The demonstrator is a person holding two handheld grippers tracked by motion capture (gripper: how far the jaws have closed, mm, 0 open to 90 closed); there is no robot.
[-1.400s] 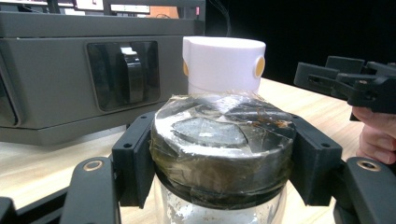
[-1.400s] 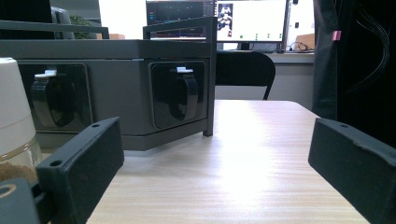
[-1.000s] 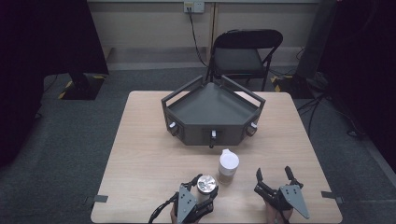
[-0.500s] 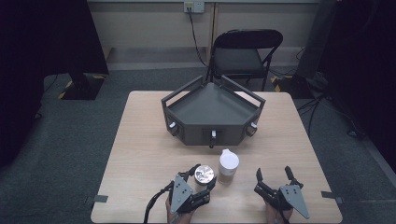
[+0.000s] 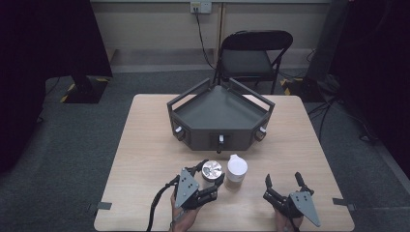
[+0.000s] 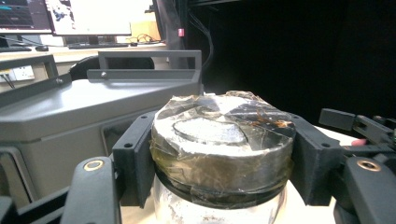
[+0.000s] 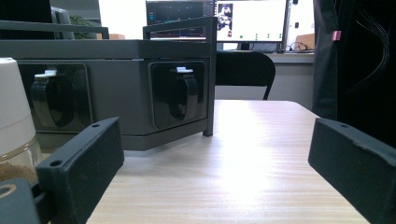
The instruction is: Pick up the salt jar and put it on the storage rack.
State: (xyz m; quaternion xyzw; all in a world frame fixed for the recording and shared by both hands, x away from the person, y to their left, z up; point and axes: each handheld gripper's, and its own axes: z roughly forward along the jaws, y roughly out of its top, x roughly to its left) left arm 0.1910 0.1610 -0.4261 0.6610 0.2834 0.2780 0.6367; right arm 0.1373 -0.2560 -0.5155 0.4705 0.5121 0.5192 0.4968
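At the near edge of the table (image 5: 145,159), the left gripper (image 5: 209,175) pinched a jar with a foil-taped lid (image 5: 212,169), jaws clamped on the sides of the lid rather than the glass body. In the left gripper view the lid (image 6: 223,140) sat squarely between both pads, tape wrinkled and glossy. Risk: slick tape could let the jar slip or rotate out of the grip, and a loose lid could let the body drop away. Just beside it to the right stood a white-capped jar (image 5: 237,171), close enough that a sideways swing would likely knock it over. The right gripper (image 5: 286,185) rested near the front edge, jaws spread, holding nothing. Farther back sat the grey tray unit (image 5: 220,116); carrying the jar low could clip its rail or front knobs.
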